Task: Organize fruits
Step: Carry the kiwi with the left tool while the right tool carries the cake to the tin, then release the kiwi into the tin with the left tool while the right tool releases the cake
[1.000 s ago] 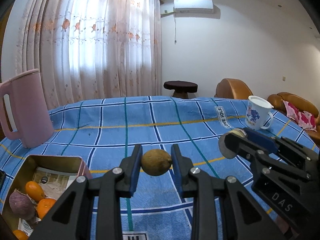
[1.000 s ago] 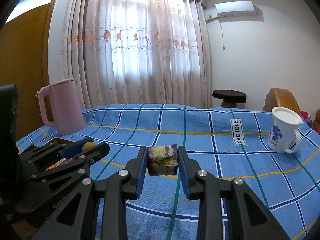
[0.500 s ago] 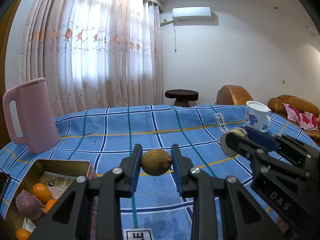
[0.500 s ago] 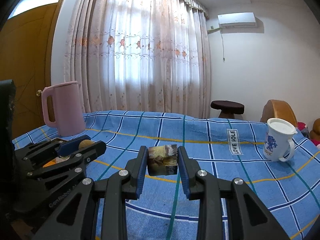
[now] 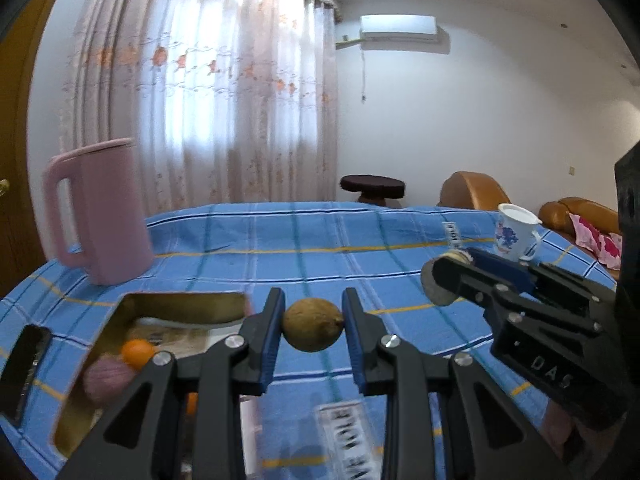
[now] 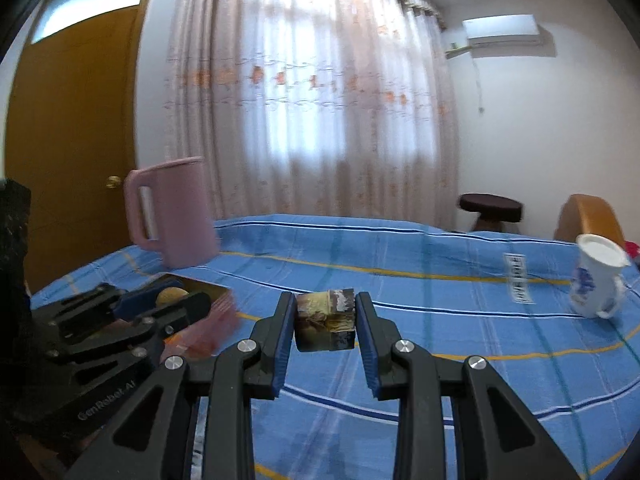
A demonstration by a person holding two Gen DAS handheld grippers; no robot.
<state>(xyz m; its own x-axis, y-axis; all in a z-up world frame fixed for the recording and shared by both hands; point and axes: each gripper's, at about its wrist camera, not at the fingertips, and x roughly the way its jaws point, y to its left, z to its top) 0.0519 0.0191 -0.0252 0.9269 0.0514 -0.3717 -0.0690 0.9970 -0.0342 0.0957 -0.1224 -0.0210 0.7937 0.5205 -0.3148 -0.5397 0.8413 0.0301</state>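
My left gripper [image 5: 313, 326] is shut on a round brown fruit [image 5: 313, 325] and holds it above the blue checked tablecloth, just right of an open gold tin [image 5: 182, 300]. The tin holds an orange fruit [image 5: 137, 353] and a purple one [image 5: 105, 376]. My right gripper [image 6: 325, 325] is shut on a cut brown chunk with a pale top [image 6: 325, 325], also above the cloth. The right gripper shows at the right of the left wrist view [image 5: 444, 280]. The left gripper shows at the left of the right wrist view [image 6: 176, 300].
A pink jug [image 5: 100, 212] stands at the back left of the table, also in the right wrist view [image 6: 172, 220]. A white floral mug [image 5: 516, 232] stands at the right, seen too in the right wrist view [image 6: 596, 276]. A dark phone [image 5: 24, 368] lies left of the tin.
Both grippers have risen and shifted left with their loads still held. The tin has come closer to the left gripper's fingers. The jug and mug have shifted right in view.
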